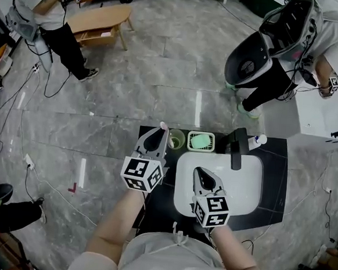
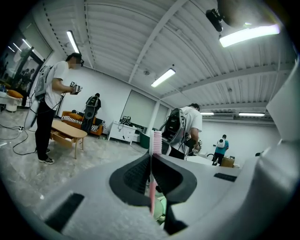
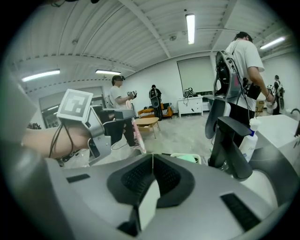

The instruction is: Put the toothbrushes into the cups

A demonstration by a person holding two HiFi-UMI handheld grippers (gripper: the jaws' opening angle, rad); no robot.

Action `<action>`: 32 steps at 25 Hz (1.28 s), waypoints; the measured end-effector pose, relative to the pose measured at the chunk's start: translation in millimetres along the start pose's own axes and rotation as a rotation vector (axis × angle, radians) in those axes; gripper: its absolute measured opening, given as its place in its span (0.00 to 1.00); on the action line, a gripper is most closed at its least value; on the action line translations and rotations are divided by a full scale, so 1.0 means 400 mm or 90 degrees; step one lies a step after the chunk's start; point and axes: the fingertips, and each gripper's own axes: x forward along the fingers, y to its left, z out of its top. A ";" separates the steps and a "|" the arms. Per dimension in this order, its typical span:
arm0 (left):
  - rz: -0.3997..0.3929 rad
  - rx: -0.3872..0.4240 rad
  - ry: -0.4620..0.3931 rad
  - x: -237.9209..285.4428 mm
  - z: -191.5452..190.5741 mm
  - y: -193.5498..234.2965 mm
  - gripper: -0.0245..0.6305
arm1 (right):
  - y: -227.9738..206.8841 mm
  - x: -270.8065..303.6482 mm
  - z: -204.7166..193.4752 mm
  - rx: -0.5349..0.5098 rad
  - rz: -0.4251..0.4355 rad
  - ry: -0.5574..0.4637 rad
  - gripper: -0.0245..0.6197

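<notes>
My left gripper is shut on a pink toothbrush, which stands upright with its bristle head above the jaw tips. In the head view its head shows just left of a pale green cup at the counter's back edge. That cup shows below the left gripper in its own view. My right gripper hangs over the white sink. Its jaws are shut, and I see nothing between them. From the right gripper view the left gripper and toothbrush are at the left.
A green soap dish sits right of the cup, then a black faucet and a white bottle on the black counter. People stand around the room, one at the left by a wooden table.
</notes>
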 end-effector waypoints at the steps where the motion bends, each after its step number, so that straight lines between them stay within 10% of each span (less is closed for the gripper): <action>1: 0.007 -0.002 0.010 0.008 -0.012 0.012 0.08 | 0.001 0.005 -0.002 0.001 0.002 0.004 0.08; 29: 0.086 -0.052 0.119 0.055 -0.212 0.097 0.08 | -0.051 0.015 -0.059 0.021 -0.001 0.047 0.08; 32: 0.067 -0.030 0.126 0.053 -0.205 0.072 0.25 | -0.049 0.015 -0.060 0.021 0.002 0.047 0.08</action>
